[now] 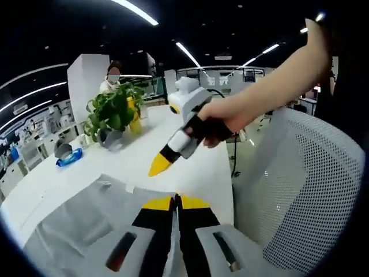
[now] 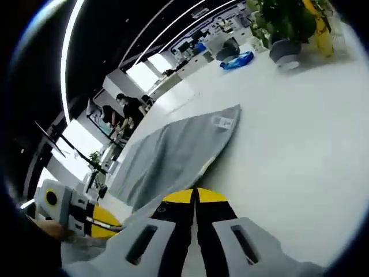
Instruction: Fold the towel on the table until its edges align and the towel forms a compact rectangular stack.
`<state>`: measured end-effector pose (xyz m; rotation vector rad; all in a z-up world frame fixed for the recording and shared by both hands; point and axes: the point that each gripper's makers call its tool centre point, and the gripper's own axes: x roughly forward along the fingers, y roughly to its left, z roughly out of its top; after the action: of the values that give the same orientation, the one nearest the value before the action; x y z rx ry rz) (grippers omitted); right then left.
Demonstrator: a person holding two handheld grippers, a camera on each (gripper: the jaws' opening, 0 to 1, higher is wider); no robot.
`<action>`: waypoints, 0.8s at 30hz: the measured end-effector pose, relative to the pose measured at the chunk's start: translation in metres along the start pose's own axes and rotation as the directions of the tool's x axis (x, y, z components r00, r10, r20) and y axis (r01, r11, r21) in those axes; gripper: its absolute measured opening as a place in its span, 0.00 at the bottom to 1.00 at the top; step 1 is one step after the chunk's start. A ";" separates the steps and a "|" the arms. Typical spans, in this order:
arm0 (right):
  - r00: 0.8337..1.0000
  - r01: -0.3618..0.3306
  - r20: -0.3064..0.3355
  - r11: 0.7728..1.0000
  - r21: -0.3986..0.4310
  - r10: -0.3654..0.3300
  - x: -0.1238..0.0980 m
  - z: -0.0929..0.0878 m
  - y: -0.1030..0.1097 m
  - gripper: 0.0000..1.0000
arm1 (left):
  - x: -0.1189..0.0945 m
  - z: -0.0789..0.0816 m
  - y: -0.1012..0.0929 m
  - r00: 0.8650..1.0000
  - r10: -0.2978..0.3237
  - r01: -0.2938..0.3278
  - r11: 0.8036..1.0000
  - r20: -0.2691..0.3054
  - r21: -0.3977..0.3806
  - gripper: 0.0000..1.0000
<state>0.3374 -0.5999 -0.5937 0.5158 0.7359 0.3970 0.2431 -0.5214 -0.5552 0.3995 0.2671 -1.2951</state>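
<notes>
A grey towel (image 1: pixel 81 216) lies spread on the white table (image 1: pixel 196 167), with a small white label (image 2: pixel 222 122) near one corner. My left gripper (image 1: pixel 176 201) sits low over the towel's near part, its yellow-tipped jaws shut together with nothing visible between them. My right gripper (image 1: pixel 159 165), held by a hand, hangs above the bare table beyond the towel, shut and empty. In the right gripper view the right gripper (image 2: pixel 196 195) points past the towel's edge (image 2: pixel 173 153), and the left gripper (image 2: pixel 95 222) shows at the lower left.
A potted plant (image 1: pixel 112 112) with a yellow object beside it stands at the table's far side, near a blue item (image 1: pixel 70 157) and a dark grey one (image 1: pixel 62 149). A white mesh chair (image 1: pixel 311 190) stands close on the right. A person sits behind the plant.
</notes>
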 end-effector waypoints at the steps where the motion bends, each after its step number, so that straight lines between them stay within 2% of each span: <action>1: 1.000 0.018 0.013 1.000 0.000 -0.018 0.002 0.007 -0.005 0.01 | 0.001 0.001 -0.007 1.000 -0.028 0.028 1.000 0.001 0.001 0.02; 4: 0.998 0.059 0.009 0.998 -0.020 -0.059 0.014 0.024 -0.016 0.07 | 0.004 0.004 -0.018 0.997 -0.071 0.071 0.997 0.001 -0.017 0.02; 6: 0.998 0.064 -0.016 0.997 -0.032 -0.064 0.028 0.028 -0.024 0.04 | 0.006 0.001 -0.027 0.993 -0.114 0.113 0.992 -0.017 -0.057 0.02; 7: 0.995 0.081 -0.052 0.997 0.004 -0.080 0.035 0.025 -0.030 0.03 | 0.007 0.000 -0.028 0.993 -0.118 0.117 0.991 -0.018 -0.057 0.02; 9: 0.991 0.118 -0.061 0.992 -0.033 -0.120 0.046 0.029 -0.042 0.03 | 0.008 -0.004 -0.037 0.988 -0.152 0.150 0.987 -0.038 -0.058 0.02; 11: 0.989 0.128 -0.071 0.990 -0.051 -0.131 0.053 0.031 -0.045 0.03 | 0.006 -0.004 -0.045 0.981 -0.189 0.186 0.980 -0.044 -0.070 0.02; 14: 0.990 0.126 -0.058 0.991 -0.048 -0.129 0.062 0.039 -0.050 0.03 | 0.003 0.001 -0.054 0.972 -0.235 0.231 0.967 -0.026 -0.110 0.02; 16: 0.991 0.127 -0.028 0.992 -0.016 -0.127 0.068 0.047 -0.054 0.04 | 0.003 0.000 -0.061 0.964 -0.265 0.259 0.955 -0.027 -0.143 0.02; 17: 0.990 0.140 -0.006 0.990 -0.021 -0.141 0.070 0.053 -0.058 0.05 | 0.003 0.000 -0.062 0.964 -0.266 0.260 0.956 -0.029 -0.140 0.02; 19: 0.985 0.174 0.016 0.983 -0.063 -0.173 0.072 0.059 -0.064 0.08 | 0.004 -0.003 -0.066 0.959 -0.280 0.272 0.952 -0.038 -0.142 0.02; 22: 0.980 0.198 0.009 0.974 -0.111 -0.198 0.080 0.061 -0.069 0.08 | 0.004 -0.004 -0.069 0.956 -0.291 0.282 0.949 -0.044 -0.143 0.02; 24: 0.974 0.226 0.024 0.955 -0.193 -0.226 0.085 0.064 -0.072 0.10 | 0.004 -0.003 -0.070 0.954 -0.297 0.288 0.944 -0.041 -0.159 0.02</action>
<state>0.4524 -0.6336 -0.6393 0.2434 0.7366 0.2512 0.1766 -0.5385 -0.5695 0.2779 0.4909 -1.5433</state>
